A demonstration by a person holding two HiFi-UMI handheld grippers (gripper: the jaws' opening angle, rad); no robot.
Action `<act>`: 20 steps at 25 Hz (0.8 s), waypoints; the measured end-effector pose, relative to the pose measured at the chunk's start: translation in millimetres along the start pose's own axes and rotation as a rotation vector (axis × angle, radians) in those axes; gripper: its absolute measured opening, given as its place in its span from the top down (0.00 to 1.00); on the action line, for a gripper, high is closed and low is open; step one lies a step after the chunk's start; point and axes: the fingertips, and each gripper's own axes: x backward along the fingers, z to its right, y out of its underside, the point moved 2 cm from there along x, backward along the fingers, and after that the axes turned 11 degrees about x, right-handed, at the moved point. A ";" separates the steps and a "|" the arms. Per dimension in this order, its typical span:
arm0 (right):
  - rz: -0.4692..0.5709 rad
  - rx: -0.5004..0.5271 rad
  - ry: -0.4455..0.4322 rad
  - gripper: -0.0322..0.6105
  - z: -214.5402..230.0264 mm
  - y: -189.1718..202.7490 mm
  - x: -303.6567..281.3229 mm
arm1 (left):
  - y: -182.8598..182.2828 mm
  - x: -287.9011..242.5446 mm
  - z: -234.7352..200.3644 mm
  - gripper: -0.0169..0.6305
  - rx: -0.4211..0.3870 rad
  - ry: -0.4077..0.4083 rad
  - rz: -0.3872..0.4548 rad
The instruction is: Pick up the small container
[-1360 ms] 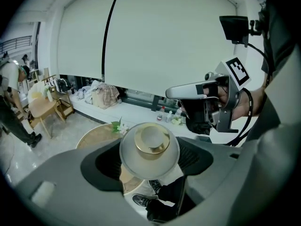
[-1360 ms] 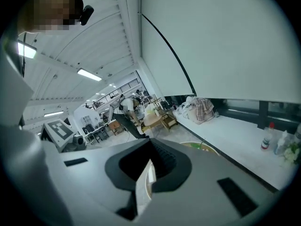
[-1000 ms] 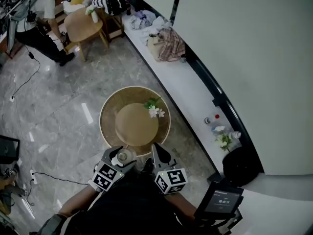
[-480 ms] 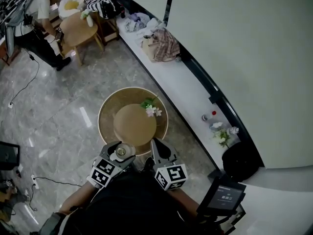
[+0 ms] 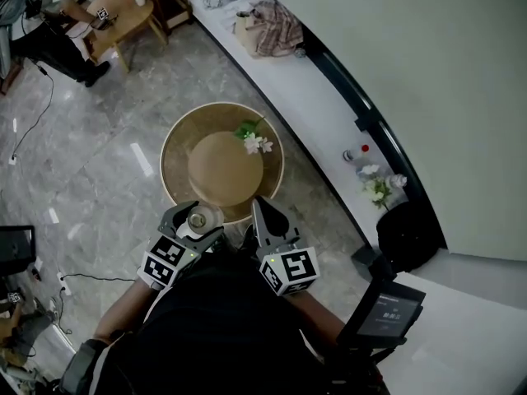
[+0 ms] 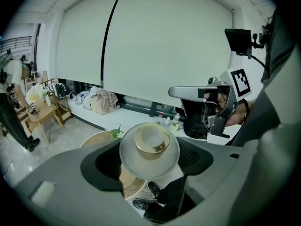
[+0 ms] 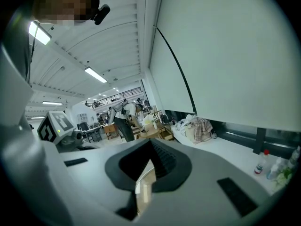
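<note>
The small container point(image 5: 198, 219) is a round frosted jar with a gold lid. My left gripper point(image 5: 195, 218) is shut on it, and it hangs over the near rim of the round wooden table point(image 5: 173, 175). In the left gripper view the small container point(image 6: 149, 147) fills the gap between the dark pads point(image 6: 99, 166) of the left gripper point(image 6: 149, 158). My right gripper point(image 5: 265, 217) is beside it to the right, shut with nothing in it. In the right gripper view the right gripper point(image 7: 149, 163) shows its pads meeting at a thin slit.
White flowers with green leaves point(image 5: 252, 138) lie on the table's far side. A white ledge point(image 5: 321, 130) along the window carries clothes point(image 5: 272, 27), bottles and a flower bunch point(image 5: 377, 186). A black bin point(image 5: 409, 235) and a small screen point(image 5: 387, 309) stand at the right. A person point(image 5: 49, 23) works at a far wooden table.
My left gripper stays shut on the container near the table's near rim. The head view has shifted, so the table sits higher in the picture. The right gripper remains shut.
</note>
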 end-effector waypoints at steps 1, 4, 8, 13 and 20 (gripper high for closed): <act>-0.005 -0.002 0.001 0.95 -0.4 1.9 -0.8 | 1.8 -1.2 -0.4 0.45 0.003 0.005 -0.004; -0.014 -0.008 0.003 0.95 -1.3 3.5 -0.1 | 4.0 -3.3 0.0 0.45 0.009 0.011 -0.014; -0.018 -0.008 0.006 0.95 0.4 3.8 2.6 | 4.5 -6.2 1.2 0.45 0.014 0.015 -0.019; -0.014 -0.010 0.009 0.95 0.0 2.9 2.5 | 4.7 -7.3 0.9 0.45 0.016 0.019 -0.025; -0.013 -0.019 0.014 0.95 1.9 4.9 4.6 | 5.9 -9.2 2.2 0.45 0.012 0.022 -0.030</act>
